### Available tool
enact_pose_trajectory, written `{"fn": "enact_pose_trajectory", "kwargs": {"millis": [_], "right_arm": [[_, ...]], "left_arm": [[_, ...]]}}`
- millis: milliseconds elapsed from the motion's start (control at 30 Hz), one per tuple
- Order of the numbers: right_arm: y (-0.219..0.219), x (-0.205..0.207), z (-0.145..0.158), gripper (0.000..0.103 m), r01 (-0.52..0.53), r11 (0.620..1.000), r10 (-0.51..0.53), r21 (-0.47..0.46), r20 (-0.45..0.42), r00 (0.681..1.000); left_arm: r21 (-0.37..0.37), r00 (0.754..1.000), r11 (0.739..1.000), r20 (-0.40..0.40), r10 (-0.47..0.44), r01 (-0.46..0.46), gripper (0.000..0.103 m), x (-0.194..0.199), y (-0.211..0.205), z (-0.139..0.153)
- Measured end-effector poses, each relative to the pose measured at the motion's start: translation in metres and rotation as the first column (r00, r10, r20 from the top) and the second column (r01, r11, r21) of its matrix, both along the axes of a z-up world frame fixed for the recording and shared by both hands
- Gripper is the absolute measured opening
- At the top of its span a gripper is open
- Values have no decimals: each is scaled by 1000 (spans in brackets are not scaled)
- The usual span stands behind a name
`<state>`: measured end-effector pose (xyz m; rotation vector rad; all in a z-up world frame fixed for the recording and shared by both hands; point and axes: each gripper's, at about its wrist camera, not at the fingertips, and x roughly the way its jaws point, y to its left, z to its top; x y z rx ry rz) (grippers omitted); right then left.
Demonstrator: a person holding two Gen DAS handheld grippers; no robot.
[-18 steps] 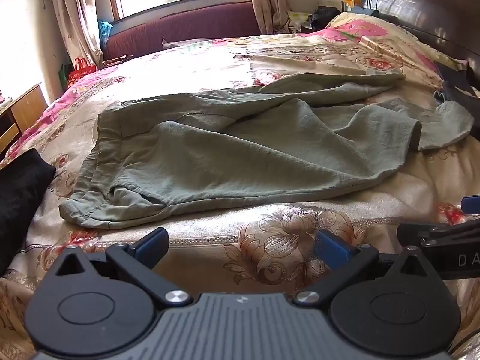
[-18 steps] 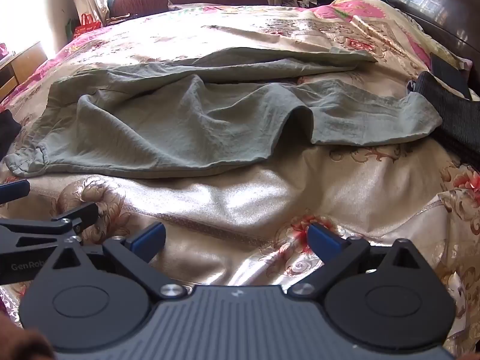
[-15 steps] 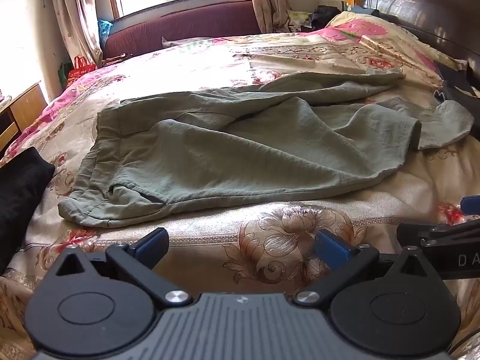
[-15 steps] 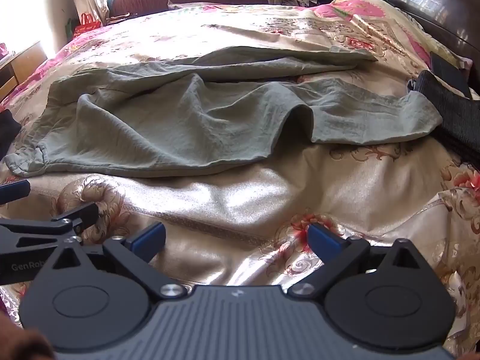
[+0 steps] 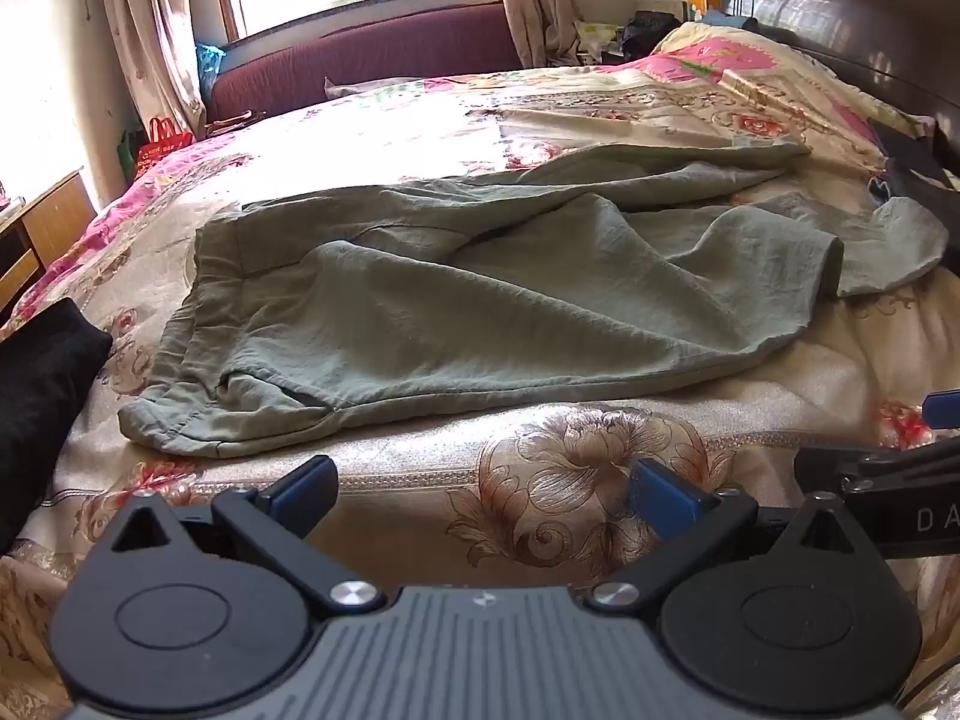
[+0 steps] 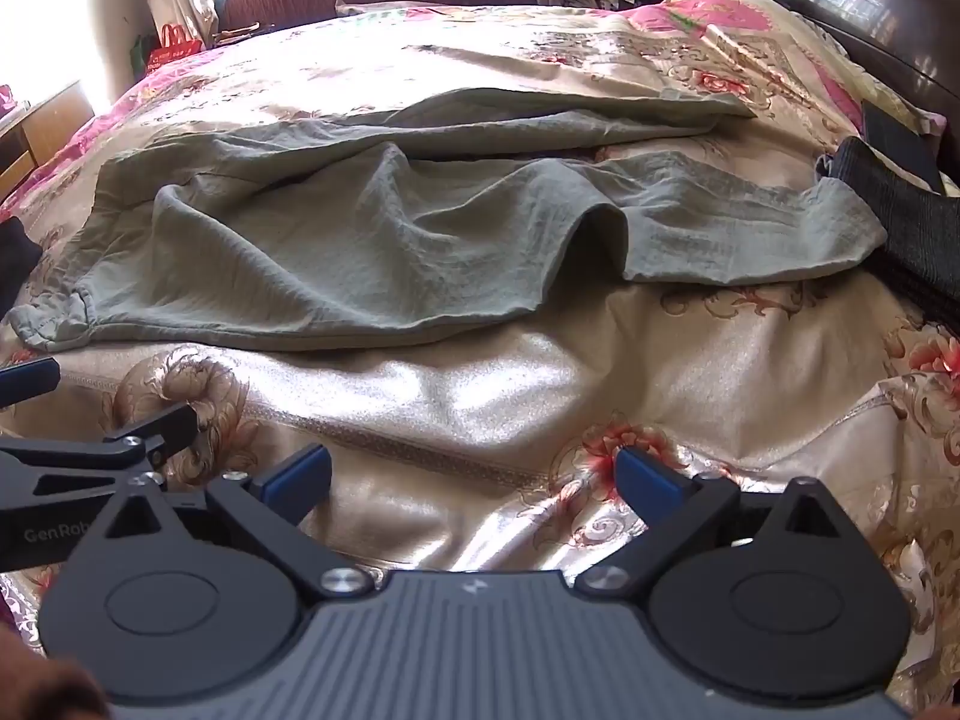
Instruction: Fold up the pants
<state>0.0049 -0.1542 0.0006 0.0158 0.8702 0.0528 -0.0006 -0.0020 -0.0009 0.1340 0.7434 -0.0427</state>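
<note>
Pants (image 5: 492, 300) unmoved; both tools wide.

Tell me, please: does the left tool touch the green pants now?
Apart. In the left wrist view, the open left tool is short of the pants, with a strip of bare bedspread between the fingertips and the nearest hem.

Pants (image 5: 510, 294) lie spread across the bed (image 5: 600, 444); sofa (image 5: 372, 54) behind the bed, headboard (image 5: 840, 6) to its right.
</note>
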Motion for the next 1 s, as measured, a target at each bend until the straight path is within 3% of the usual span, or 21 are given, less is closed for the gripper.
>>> {"fn": "enact_pose_trajectory", "kwargs": {"millis": [1000], "right_arm": [[5,0,-1,97,-11,1000,10,-2,-5,1000]], "left_arm": [[19,1000,1000,8,0,0,103,-1,-1,0]]}}
